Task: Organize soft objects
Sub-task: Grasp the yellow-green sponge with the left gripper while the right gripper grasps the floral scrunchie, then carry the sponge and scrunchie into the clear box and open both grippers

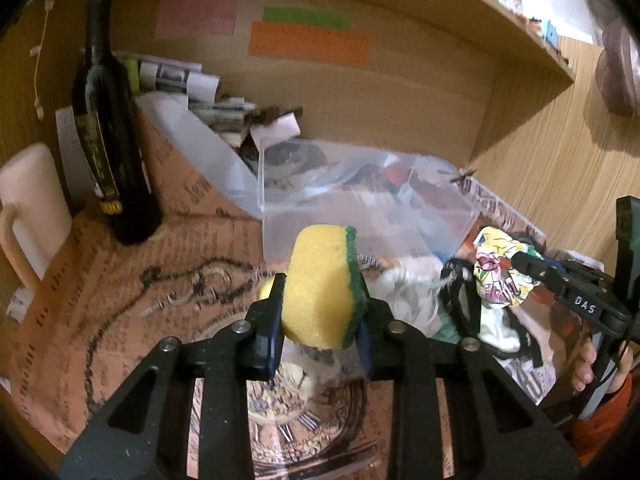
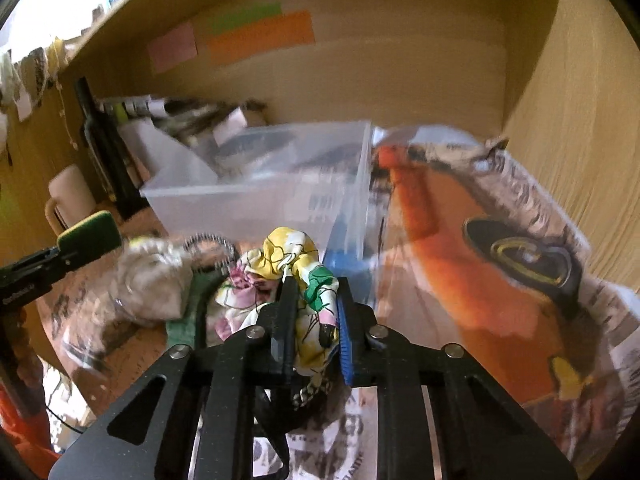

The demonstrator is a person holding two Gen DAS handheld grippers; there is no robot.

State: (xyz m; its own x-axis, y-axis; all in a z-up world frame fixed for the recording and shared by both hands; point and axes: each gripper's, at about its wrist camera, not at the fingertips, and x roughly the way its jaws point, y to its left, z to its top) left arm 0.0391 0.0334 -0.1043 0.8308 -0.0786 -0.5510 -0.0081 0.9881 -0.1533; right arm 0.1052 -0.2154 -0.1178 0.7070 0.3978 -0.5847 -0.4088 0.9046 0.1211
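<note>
My left gripper (image 1: 322, 312) is shut on a yellow sponge with a green scouring side (image 1: 322, 280), held above the table in front of a clear plastic box (image 1: 360, 200). My right gripper (image 2: 314, 312) is shut on a floral cloth in yellow, pink and green (image 2: 280, 268), lifted near the clear box (image 2: 256, 200). The cloth also shows in the left wrist view (image 1: 498, 268), held by the right gripper (image 1: 520, 264). The sponge shows at the left of the right wrist view (image 2: 90, 232). A pale crumpled cloth (image 2: 156, 280) lies on the table between the grippers.
A dark bottle (image 1: 106, 128) and a white mug (image 1: 32, 204) stand at the left. Stacked papers (image 1: 192, 84) lie behind the box. A printed paper sheet (image 1: 120, 280) covers the table. A green strap (image 2: 192, 304) lies by the pale cloth. Wooden walls close in behind and right.
</note>
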